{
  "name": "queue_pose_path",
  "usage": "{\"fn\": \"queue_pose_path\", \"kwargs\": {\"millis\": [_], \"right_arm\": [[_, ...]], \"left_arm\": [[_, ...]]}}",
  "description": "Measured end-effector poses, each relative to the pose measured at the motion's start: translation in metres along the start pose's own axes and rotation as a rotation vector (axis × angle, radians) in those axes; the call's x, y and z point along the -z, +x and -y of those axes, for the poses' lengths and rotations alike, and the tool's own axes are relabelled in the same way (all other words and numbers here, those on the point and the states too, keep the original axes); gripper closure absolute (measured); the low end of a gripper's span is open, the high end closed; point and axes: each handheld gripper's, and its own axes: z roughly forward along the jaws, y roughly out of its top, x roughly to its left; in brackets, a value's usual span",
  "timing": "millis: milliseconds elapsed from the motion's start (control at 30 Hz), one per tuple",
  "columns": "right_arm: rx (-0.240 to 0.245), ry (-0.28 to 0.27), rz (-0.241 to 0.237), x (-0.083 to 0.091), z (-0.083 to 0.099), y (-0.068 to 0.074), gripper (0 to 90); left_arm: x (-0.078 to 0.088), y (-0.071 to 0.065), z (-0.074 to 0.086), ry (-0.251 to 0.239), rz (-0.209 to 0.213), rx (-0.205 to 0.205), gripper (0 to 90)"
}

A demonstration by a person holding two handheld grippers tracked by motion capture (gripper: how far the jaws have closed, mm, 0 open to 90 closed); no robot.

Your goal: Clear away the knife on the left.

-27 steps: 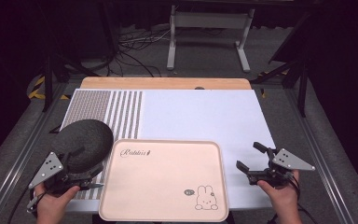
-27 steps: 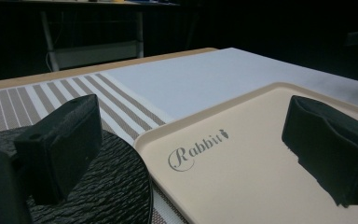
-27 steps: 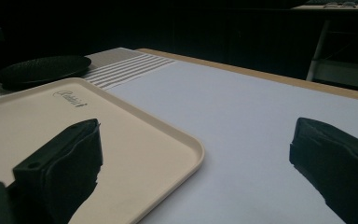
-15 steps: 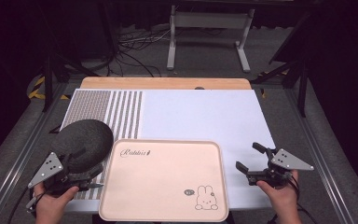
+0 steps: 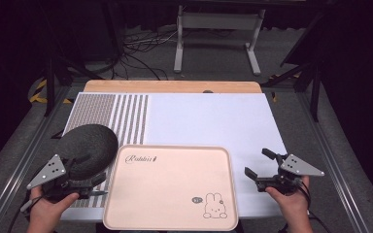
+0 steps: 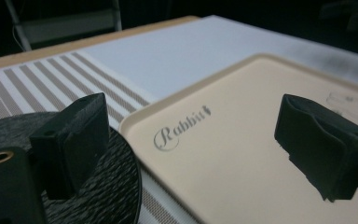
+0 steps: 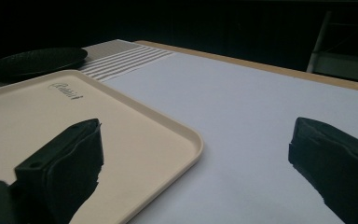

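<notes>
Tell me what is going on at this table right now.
A person holds a two-jaw gripper in each hand at the near edge. The left gripper sits with jaws open by the dark grey round textured plate, holding nothing. The right gripper is open too, over the white mat, right of the beige rectangular tray with a rabbit drawing. The tray lies between both grippers with nothing on it.
</notes>
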Motion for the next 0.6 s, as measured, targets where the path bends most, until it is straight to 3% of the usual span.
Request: {"fn": "queue_pose_path", "kwargs": {"millis": [100,267,300,600], "right_arm": [[0.011,0.004,-0.004,-0.001,0.0,0.001,4.1],[0.009,0.012,-0.014,-0.002,0.002,0.0,4.2],[0.009,0.014,-0.019,-0.002,0.002,0.0,4.3],[0.033,0.027,-0.037,-0.003,0.003,0.0,6.6]], "left_arm": [[0.001,0.003,-0.006,0.071,0.015,-0.01,11.5],[0.003,0.004,-0.015,0.175,0.027,-0.061,11.5],[0.003,0.004,-0.015,0.175,0.027,-0.061,11.5],[0.009,0.006,-0.029,0.332,0.064,-0.128,12.6]]}}
